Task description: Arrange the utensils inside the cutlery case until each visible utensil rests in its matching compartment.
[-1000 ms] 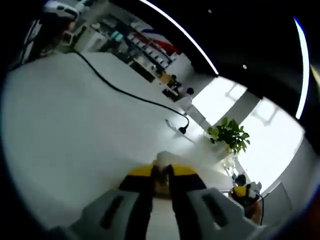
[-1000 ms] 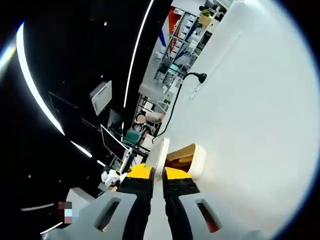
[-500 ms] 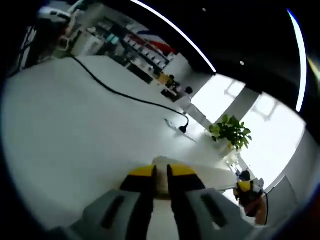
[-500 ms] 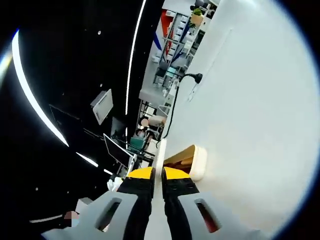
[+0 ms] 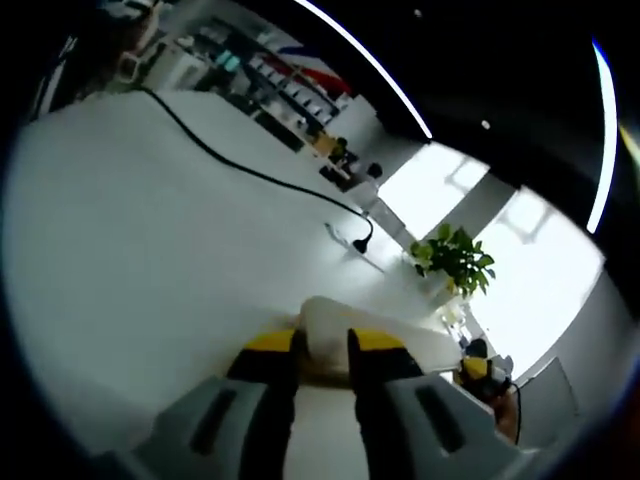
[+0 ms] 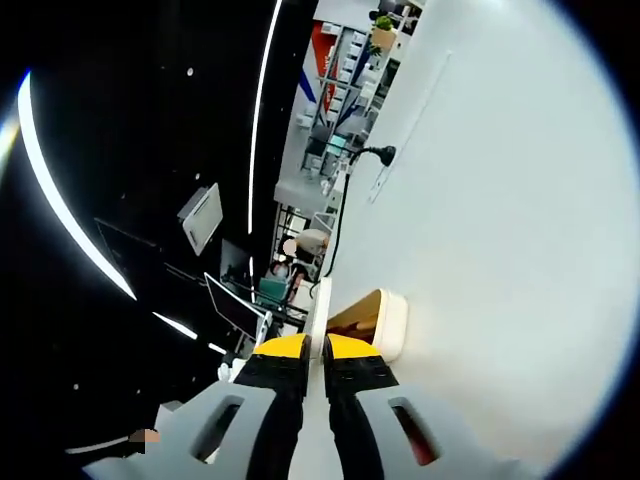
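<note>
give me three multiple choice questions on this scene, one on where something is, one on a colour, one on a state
1. Where does the black cable lie?
A. across the white table
B. inside the cutlery case
C. around the plant

2. What colour are the tips of the right tool?
A. red
B. yellow
C. green

3. How does the right tool stand to the cutlery case's lid?
A. wide open, away from it
B. shut on its thin white edge
C. lying flat on the table

Answers:
1. A, the cable runs over the white table to a plug.
2. B, yellow pads sit above the black jaws.
3. B, the jaws pinch the white lid, which stands beside the case, whose inside is tan.
</note>
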`<state>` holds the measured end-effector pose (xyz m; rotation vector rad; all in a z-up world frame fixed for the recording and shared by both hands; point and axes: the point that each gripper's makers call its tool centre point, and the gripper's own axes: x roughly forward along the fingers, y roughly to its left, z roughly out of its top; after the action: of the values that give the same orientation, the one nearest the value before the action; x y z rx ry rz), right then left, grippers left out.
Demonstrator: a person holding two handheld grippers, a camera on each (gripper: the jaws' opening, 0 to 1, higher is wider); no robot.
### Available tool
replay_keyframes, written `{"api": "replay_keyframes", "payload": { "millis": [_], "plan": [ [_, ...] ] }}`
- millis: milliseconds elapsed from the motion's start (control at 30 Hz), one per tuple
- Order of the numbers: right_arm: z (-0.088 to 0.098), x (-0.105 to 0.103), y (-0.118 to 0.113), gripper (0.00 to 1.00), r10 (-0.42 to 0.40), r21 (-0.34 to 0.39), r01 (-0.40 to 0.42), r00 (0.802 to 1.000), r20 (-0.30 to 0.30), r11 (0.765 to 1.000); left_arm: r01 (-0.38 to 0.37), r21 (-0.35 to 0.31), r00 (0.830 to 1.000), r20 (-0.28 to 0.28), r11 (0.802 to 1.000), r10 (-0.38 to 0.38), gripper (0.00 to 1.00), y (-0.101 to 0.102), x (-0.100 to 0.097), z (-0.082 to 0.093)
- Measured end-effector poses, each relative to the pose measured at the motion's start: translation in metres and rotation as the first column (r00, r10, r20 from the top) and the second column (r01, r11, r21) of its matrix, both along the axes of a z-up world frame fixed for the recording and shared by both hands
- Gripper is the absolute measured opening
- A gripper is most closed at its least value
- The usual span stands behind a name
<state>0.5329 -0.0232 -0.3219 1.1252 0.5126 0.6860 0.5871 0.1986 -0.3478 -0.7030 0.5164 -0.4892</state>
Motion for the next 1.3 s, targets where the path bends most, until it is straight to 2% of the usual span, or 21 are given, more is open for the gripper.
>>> {"api": "replay_keyframes", "payload": {
  "millis": [133,300,467,700,1233,1300],
  "plan": [
    [0.002,-0.002,0.001,0.04,0.0,0.014,0.0,1.0,0.001,1.0,-0.01,-0.012,0.999,0.04,1.0,0.01,0.2,0.0,0.001,0.01],
    [0.004,-0.003,-0.001,0.04,-0.011,-0.006,0.011,1.0,0.008,1.0,-0.006,-0.037,0.999,0.038,0.999,0.007,0.2,-0.004,0.005,0.009],
    [0.0,-0.001,-0.002,0.05,0.0,-0.038,0.001,1.0,0.003,0.999,0.003,0.01,0.999,0.052,1.0,-0.003,0.2,-0.006,0.005,0.007],
    [-0.008,-0.003,0.0,0.05,0.001,-0.043,-0.002,1.0,-0.024,0.999,0.003,0.017,0.999,0.054,1.0,-0.004,0.2,-0.005,0.005,0.006],
    [-0.012,-0.005,0.0,0.06,0.018,-0.114,-0.019,1.0,-0.008,0.993,0.009,0.061,0.998,0.067,0.998,-0.013,0.2,-0.006,0.004,0.003],
    [-0.015,-0.005,-0.001,0.07,0.023,-0.142,-0.024,1.0,-0.01,0.99,0.012,0.067,0.997,0.071,0.998,-0.016,0.2,-0.006,0.003,0.004]
  ]
}}
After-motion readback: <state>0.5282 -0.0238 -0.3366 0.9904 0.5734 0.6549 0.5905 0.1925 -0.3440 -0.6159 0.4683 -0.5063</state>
